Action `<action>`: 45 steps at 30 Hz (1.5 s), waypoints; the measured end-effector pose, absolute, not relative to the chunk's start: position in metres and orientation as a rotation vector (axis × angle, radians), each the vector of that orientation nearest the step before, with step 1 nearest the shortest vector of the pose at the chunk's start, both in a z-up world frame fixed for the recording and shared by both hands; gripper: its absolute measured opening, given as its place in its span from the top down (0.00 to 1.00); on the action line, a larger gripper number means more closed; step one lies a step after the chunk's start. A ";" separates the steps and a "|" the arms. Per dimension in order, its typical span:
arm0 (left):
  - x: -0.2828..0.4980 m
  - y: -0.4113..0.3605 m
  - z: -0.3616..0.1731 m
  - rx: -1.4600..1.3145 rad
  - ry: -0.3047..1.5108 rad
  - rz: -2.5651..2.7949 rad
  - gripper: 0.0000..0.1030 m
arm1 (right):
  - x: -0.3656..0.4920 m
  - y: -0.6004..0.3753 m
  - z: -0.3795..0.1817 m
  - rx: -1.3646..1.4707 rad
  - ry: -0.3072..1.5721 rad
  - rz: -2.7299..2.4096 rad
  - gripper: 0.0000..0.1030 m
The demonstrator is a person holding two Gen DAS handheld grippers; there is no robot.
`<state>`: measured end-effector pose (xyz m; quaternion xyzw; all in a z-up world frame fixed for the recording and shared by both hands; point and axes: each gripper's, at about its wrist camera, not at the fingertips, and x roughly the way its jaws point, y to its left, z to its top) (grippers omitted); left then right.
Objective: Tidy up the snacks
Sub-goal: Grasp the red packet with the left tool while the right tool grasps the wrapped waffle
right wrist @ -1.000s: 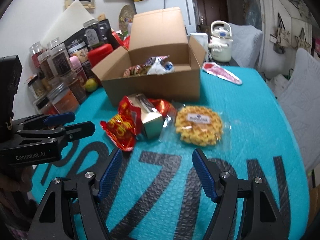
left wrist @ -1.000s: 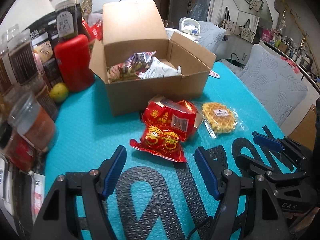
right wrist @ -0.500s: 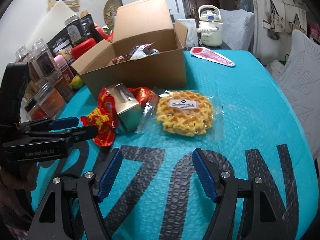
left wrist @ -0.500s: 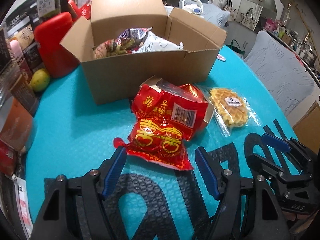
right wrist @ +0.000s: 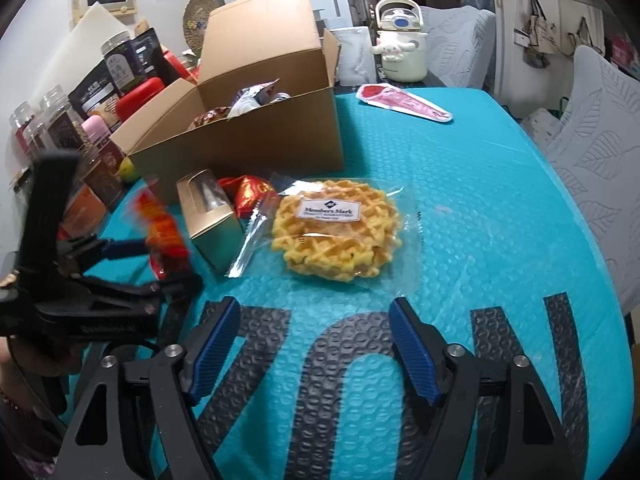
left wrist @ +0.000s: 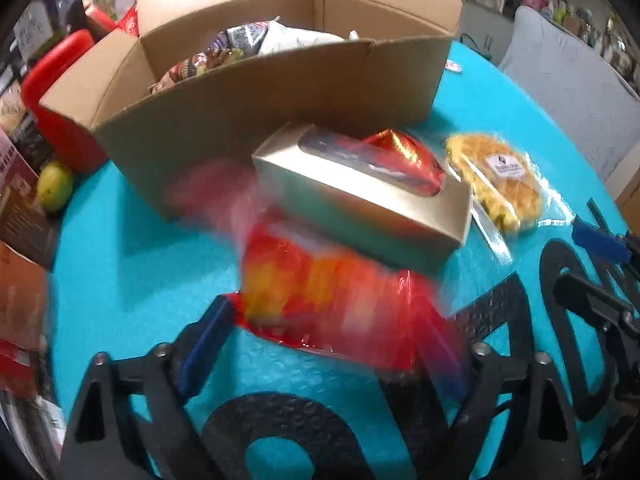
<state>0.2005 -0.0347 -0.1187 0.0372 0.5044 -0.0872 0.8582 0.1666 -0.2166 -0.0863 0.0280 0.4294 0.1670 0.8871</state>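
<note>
A red snack bag (left wrist: 340,300), blurred by motion, lies between the fingers of my left gripper (left wrist: 320,344); whether they grip it I cannot tell. It also shows in the right wrist view (right wrist: 164,236). Behind it lies a gold box (left wrist: 360,204) with a red foil pack (left wrist: 400,156). A wrapped waffle (right wrist: 336,232) lies on the teal mat just ahead of my right gripper (right wrist: 316,344), which is open and empty. An open cardboard box (right wrist: 248,136) holding snack bags stands behind.
Jars and pouches (right wrist: 60,128), a red canister (left wrist: 56,120) and a lime (left wrist: 54,190) line the left side. A white kettle (right wrist: 400,44) and a red packet (right wrist: 404,102) lie at the back. Grey chairs (right wrist: 600,160) stand on the right.
My left gripper moved forward over the red snack bag, which has shifted off the gold box. My right gripper moved closer to the waffle.
</note>
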 end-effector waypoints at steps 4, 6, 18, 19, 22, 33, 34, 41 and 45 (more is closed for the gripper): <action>0.203 -0.034 -0.118 0.077 1.044 -0.186 0.06 | 0.171 -0.220 -0.085 0.071 0.895 0.330 0.12; 0.203 -0.033 -0.118 0.070 1.024 -0.189 0.09 | 0.173 -0.220 -0.083 0.075 0.887 0.317 0.05; 0.198 -0.012 -0.108 0.032 0.959 -0.163 0.39 | 0.217 -0.208 -0.086 0.065 0.932 0.329 0.00; 0.189 -0.011 -0.104 0.039 0.951 -0.157 0.41 | 0.221 -0.207 -0.086 0.067 0.938 0.332 0.00; 0.184 -0.011 -0.101 0.060 0.942 -0.155 0.41 | 0.230 -0.199 -0.089 0.058 0.947 0.351 0.00; 0.187 -0.005 -0.110 0.046 0.955 -0.155 0.40 | 0.245 -0.179 -0.100 -0.088 0.982 0.318 0.00; 0.187 -0.006 -0.110 0.046 0.951 -0.155 0.40 | 0.247 -0.177 -0.101 -0.105 0.983 0.311 0.00; 0.189 -0.007 -0.113 0.045 0.938 -0.152 0.34 | 0.255 -0.167 -0.116 -0.205 0.969 0.243 0.00; 0.188 -0.006 -0.114 0.039 0.936 -0.154 0.34 | 0.262 -0.175 -0.118 -0.150 0.979 0.219 0.00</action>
